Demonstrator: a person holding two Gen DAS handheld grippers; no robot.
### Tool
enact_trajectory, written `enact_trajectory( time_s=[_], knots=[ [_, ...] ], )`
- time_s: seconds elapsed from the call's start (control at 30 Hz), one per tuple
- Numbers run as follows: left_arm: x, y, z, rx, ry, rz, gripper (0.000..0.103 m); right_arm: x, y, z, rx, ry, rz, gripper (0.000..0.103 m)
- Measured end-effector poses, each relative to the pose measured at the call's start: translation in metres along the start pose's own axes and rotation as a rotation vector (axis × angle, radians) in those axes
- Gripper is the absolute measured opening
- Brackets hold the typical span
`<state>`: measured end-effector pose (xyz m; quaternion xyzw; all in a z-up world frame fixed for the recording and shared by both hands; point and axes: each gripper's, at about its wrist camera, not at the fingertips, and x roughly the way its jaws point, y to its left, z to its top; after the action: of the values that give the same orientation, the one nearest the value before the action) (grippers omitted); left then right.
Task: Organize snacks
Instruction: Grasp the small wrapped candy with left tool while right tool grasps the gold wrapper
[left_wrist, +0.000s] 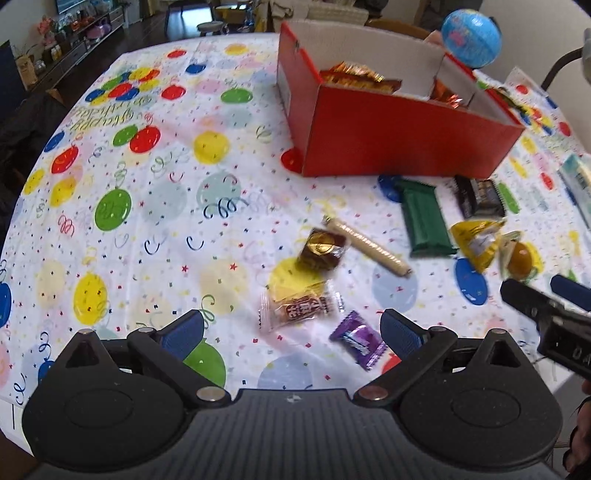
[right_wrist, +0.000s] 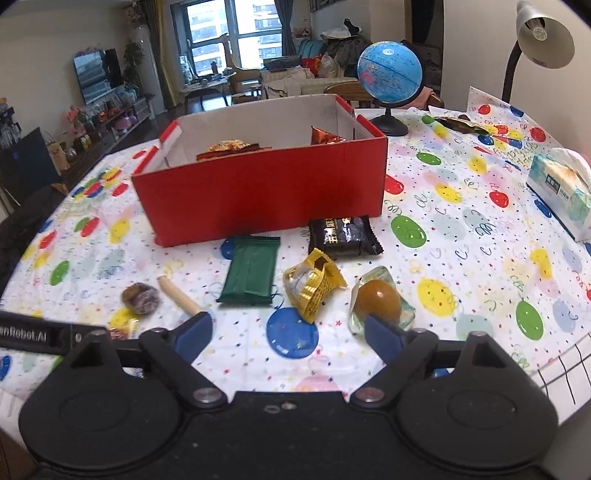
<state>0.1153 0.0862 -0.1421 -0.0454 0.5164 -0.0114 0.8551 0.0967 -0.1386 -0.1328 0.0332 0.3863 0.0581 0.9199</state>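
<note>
A red cardboard box (left_wrist: 402, 133) (right_wrist: 266, 195) stands on the table and holds a few orange snack packs (left_wrist: 354, 75) (right_wrist: 231, 147). Loose snacks lie in front of it: a green bar (left_wrist: 424, 218) (right_wrist: 251, 269), a black pack (left_wrist: 478, 195) (right_wrist: 343, 232), a yellow pack (left_wrist: 476, 242) (right_wrist: 312, 282), a clear-wrapped brown egg (left_wrist: 519, 254) (right_wrist: 378, 301), a wafer stick (left_wrist: 369, 245) (right_wrist: 179, 295), a brown candy (left_wrist: 323, 247) (right_wrist: 140, 297), an orange candy (left_wrist: 299, 306) and a purple candy (left_wrist: 358, 339). My left gripper (left_wrist: 293, 332) is open above the small candies. My right gripper (right_wrist: 288, 332) is open, empty, near the egg.
A balloon-print cloth (left_wrist: 155, 206) (right_wrist: 461, 236) covers the table. A blue globe (left_wrist: 471, 35) (right_wrist: 389, 72) stands behind the box. A tissue box (right_wrist: 559, 194) sits at the right and a desk lamp (right_wrist: 543, 33) at the far right. The right gripper shows at the left wrist view's right edge (left_wrist: 554, 314).
</note>
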Motion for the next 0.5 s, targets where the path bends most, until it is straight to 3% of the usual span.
enact_trajectory(
  time_s=[0.5],
  knots=[
    [0.041, 0.007, 0.005, -0.039, 0.086, 0.030, 0.098, 0.062, -0.003, 0.017, 0.001, 0.048, -0.066, 0.079]
  ],
)
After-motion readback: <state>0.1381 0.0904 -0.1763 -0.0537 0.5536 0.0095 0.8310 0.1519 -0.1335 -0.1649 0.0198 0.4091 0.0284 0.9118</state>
